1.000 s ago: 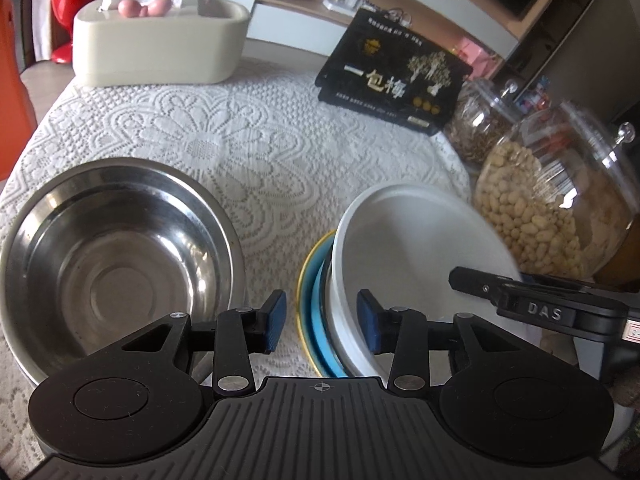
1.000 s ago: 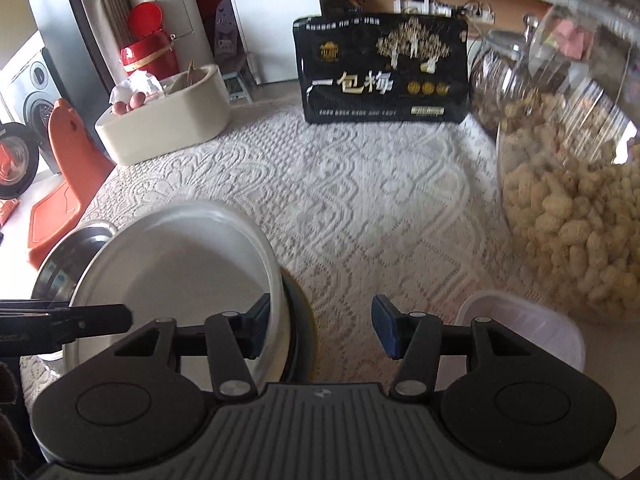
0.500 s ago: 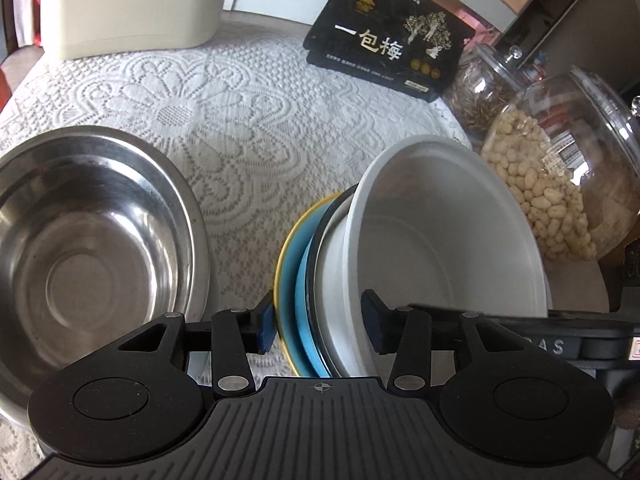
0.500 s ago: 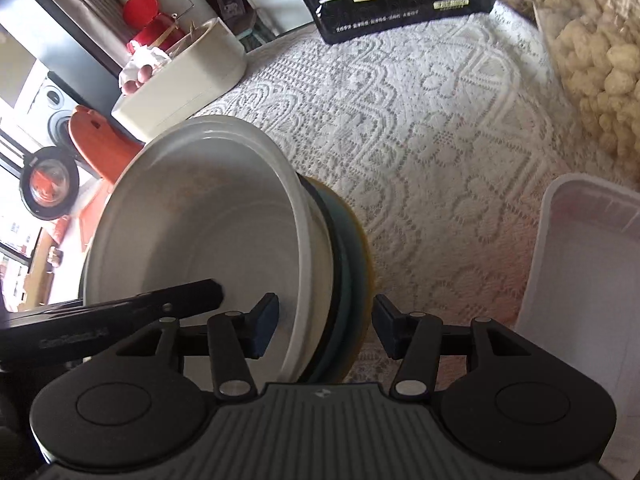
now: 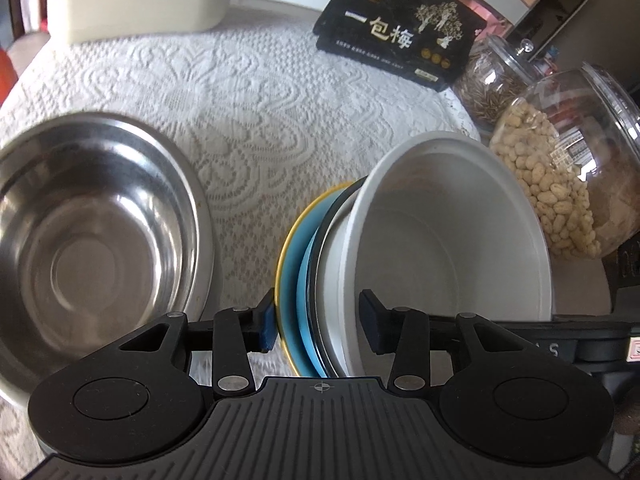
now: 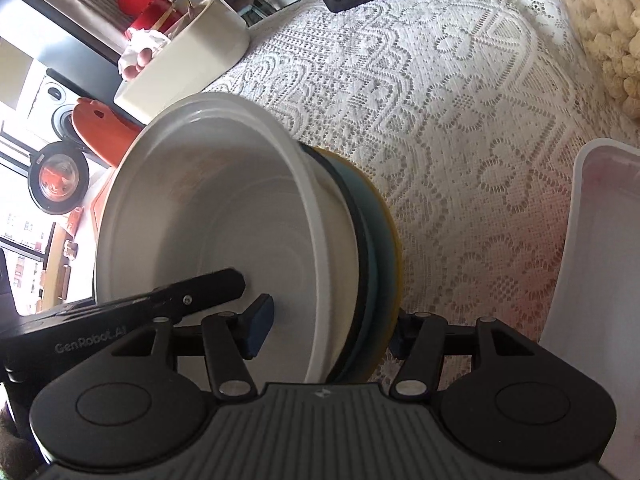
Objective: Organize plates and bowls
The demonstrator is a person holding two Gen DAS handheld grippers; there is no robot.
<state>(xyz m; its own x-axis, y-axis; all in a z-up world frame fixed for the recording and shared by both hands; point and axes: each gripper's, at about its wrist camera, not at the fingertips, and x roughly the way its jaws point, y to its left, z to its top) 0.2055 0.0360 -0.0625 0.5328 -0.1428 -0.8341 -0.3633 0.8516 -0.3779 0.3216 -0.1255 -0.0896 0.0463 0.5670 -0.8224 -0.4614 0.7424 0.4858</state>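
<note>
Currently both tools straddle one stack: white bowl nested on a blue plate with a yellow plate outermost, tilted on edge on the lace desk.

Left tool: the 9 o'clock pad sits just beside the yellow rim, the 3 o'clock pad is inside the bowl. Gap still visible on the bowl side, so it brackets the stack without pinching it. Jaws have just been closing slightly, stack between them.

Right tool: one pad is inside the bowl, clear of the wall; the other is hidden behind the yellow rim at 3 o'clock. It reads as spread around the stack, not clamped; its jaws have just been opening, stack between them.

Steel bowl stands at 9 o'clock of the stack in the left view, apart from it. Clear tub is at 3 o'clock in the right view.

Doing it well, my read: close both tools evenly across all three rims before lifting; the nested pieces look likely to slide apart if only the bowl wall is caught. Keep the tilt constant, and keep the two tools off each other inside the bowl.

Versus a second ago: the stack now stands steeper and fills more of both views, and both cameras look down harder. The right view has rolled, so the desk runs diagonally.
</note>
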